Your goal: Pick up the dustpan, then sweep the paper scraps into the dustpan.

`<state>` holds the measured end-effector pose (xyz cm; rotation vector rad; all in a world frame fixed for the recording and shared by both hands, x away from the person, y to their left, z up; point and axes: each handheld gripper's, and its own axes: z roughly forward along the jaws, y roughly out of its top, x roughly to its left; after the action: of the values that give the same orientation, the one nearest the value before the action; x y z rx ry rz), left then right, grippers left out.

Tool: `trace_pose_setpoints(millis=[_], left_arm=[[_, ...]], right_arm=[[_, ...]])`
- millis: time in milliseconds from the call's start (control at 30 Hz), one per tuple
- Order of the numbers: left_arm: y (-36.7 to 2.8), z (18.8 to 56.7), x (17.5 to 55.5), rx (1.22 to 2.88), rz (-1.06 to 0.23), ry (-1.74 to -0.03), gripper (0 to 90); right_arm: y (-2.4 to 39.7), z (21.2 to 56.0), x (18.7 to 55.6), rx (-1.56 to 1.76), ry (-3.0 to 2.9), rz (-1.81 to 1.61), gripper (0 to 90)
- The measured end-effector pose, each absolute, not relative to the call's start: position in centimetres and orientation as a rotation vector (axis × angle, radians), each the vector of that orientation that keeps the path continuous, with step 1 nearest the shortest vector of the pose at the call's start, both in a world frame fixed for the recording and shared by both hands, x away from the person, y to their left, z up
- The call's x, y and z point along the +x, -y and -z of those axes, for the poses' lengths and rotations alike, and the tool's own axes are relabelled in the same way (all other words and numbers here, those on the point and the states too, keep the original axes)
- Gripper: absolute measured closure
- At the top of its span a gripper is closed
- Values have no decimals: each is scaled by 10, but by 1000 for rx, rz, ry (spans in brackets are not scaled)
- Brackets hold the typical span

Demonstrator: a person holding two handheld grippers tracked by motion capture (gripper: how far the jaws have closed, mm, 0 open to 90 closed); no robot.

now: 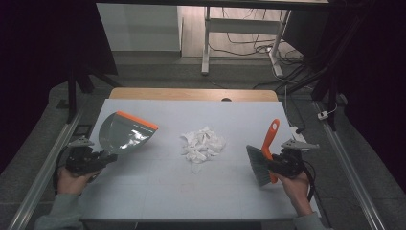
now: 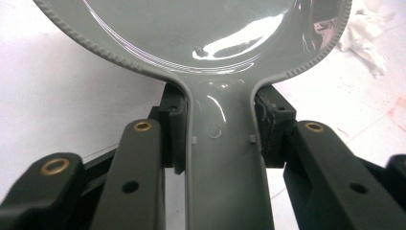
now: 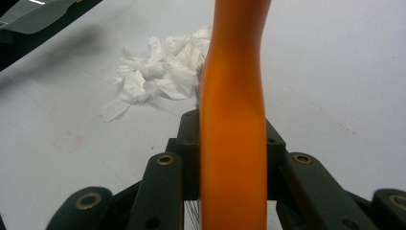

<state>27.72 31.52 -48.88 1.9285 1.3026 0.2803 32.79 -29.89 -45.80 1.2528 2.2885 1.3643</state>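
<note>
A grey dustpan with an orange front lip is held tilted above the left of the white table top. My left gripper is shut on its handle, pads pressing both sides. A hand brush with an orange handle and grey bristles hangs at the right, and my right gripper is shut on that handle. A heap of crumpled white paper lies in the table's middle between the two tools, apart from both; the paper lies past the brush handle.
The table's wooden far edge has dark floor beyond it, with a white desk frame and cables. Metal rails run along both sides of the table.
</note>
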Motion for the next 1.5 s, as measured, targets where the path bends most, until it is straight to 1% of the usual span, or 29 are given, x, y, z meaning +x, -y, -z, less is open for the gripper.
trace_pose_setpoints(millis=[433,967,1500], left_arm=[[-300,483,276,2032,-238,-1186,617],[-271,491,279,2204,-147,-1049,616],[-252,498,279,2304,-75,-940,616]], right_arm=[[300,458,327,1255,-2286,-1360,702],[299,457,327,1249,-2291,-1366,702],[298,459,327,1251,-2301,-1361,702]])
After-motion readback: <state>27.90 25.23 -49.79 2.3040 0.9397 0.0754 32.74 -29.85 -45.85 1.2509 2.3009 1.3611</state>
